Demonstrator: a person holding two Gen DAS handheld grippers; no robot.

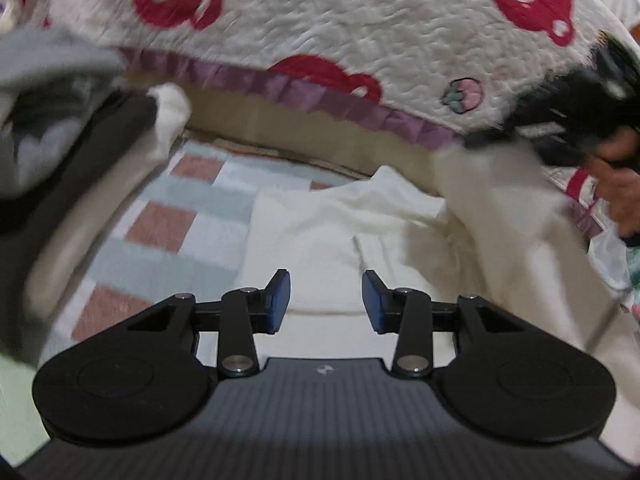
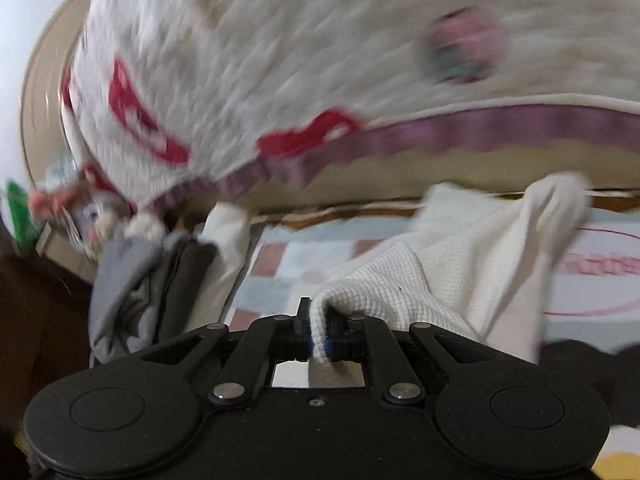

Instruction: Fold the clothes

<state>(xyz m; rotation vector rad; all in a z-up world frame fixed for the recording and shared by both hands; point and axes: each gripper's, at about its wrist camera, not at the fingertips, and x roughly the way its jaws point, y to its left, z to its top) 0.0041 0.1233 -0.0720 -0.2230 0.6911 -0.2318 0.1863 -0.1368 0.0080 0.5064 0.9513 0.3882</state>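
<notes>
Jaws of the right gripper point(image 2: 318, 338) are pinching a bunched edge of the white garment point(image 2: 440, 280) and lifting it off the checked blanket point(image 2: 276, 264) — probably to carry that edge over as a fold. Those of the left gripper point(image 1: 326, 300) are standing spread and holding nothing, hovering over the garment's flat part point(image 1: 320, 236), perhaps ready to take a second edge. Beside the blanket, a stack of grey and dark clothes point(image 2: 136, 292) is lying under the quilt's point(image 1: 320, 20) purple trim.
</notes>
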